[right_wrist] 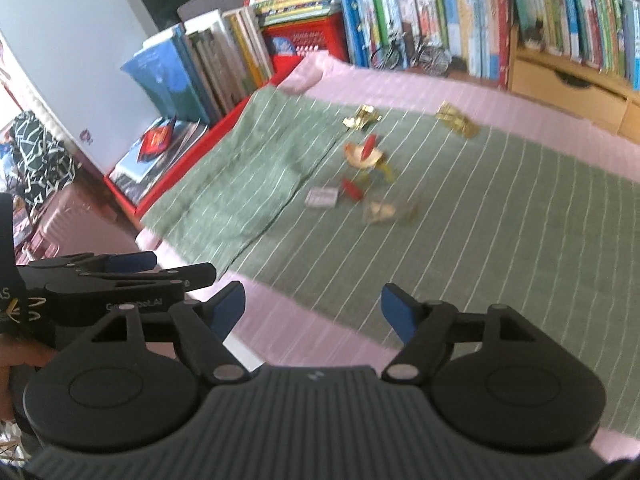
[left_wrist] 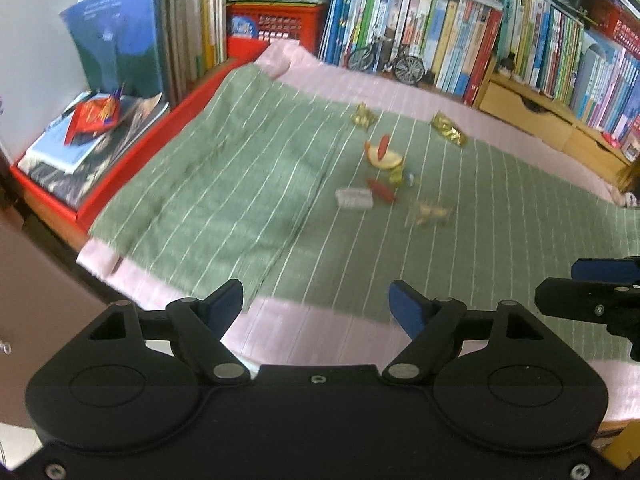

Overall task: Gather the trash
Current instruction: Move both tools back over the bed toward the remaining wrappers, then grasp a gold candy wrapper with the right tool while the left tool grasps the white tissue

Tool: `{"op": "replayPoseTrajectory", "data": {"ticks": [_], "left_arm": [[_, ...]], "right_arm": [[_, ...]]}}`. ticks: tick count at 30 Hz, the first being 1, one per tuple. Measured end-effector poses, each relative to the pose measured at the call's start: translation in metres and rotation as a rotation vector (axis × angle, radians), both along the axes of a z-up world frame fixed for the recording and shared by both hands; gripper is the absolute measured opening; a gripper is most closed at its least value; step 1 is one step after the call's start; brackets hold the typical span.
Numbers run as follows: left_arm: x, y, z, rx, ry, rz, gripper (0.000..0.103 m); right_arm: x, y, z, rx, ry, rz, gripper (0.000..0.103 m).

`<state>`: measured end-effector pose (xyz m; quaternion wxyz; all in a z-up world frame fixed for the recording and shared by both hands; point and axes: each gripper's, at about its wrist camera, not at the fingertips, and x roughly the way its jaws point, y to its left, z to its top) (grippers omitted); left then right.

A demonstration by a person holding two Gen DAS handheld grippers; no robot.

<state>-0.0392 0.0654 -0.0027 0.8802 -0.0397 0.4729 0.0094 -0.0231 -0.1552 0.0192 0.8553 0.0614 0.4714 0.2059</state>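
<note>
Both the left gripper (left_wrist: 316, 300) and right gripper (right_wrist: 312, 304) hover with jaws spread and empty above the green striped cloth (left_wrist: 224, 184), while the blurred trash cluster (left_wrist: 384, 176), its pieces hard to identify, lies at 12 o'clock ahead.

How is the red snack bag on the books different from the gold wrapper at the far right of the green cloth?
The red snack bag lies on a pile of books beside the bed; the gold wrapper lies on the green cloth. The bag looks bigger; the wrapper is smaller and crumpled. Neither is inside a claw.
</note>
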Motion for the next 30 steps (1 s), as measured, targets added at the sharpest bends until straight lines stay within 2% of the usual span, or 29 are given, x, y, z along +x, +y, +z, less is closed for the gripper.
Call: {"op": "replayPoseTrajectory", "data": {"ticks": [10,18,23,30], "left_arm": [[0.054,-0.022,0.017,0.004,-0.037,-0.016,0.079],[0.107,-0.033,0.017,-0.045,-0.052,0.027,0.079],[0.129,-0.04,-0.002,-0.092,-0.037,0.049,0.076],[0.143,-0.047,-0.052,-0.069,0.067,0.114,0.066]], "right_arm": [[0.048,-0.031,0.021,-0.006,-0.054,-0.036,0.084],[0.106,-0.06,0.03,-0.048,-0.1,-0.042,0.084],[0.148,-0.072,0.024,-0.087,-0.106,-0.031,0.085],[0.206,-0.079,-0.006,-0.172,-0.083,0.011,0.086]]}}
